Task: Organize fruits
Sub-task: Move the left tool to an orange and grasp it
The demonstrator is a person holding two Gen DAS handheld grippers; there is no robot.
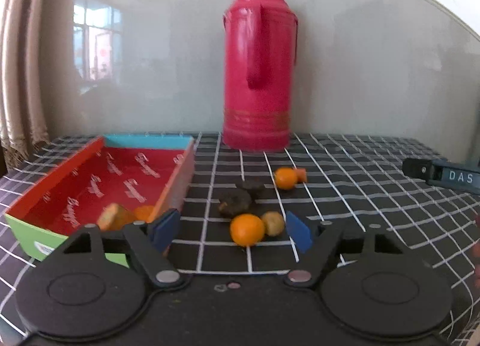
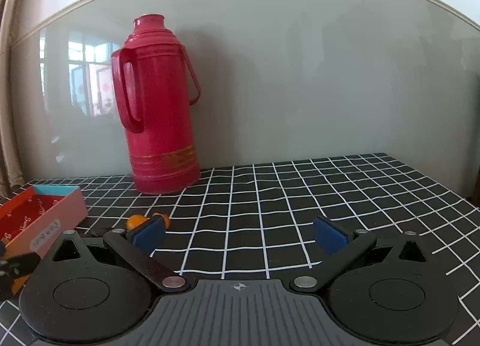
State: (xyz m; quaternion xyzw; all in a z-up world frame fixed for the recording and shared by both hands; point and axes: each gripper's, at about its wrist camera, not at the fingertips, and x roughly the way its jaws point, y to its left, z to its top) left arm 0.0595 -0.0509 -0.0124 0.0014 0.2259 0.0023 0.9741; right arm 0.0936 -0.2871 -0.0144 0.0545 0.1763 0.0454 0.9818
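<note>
In the left wrist view my left gripper [image 1: 232,230] is open, its blue pads on either side of an orange fruit [image 1: 247,229] on the checked tablecloth. A small yellow-brown fruit [image 1: 273,223] touches it on the right. Two dark fruits [image 1: 235,202] lie just behind, and another orange fruit [image 1: 285,178] with an orange-red piece [image 1: 301,175] lies farther back. A red-lined box [image 1: 99,184] on the left holds an orange fruit [image 1: 143,213] and a tan piece [image 1: 112,218]. My right gripper [image 2: 238,233] is open and empty over bare cloth; an orange fruit [image 2: 136,221] shows behind its left pad.
A tall red thermos [image 1: 258,70] stands at the back against the grey wall, also seen in the right wrist view [image 2: 159,106]. The box's corner [image 2: 45,220] lies at the left of the right wrist view. A dark device marked DAS [image 1: 444,176] is at the right. Curtains hang far left.
</note>
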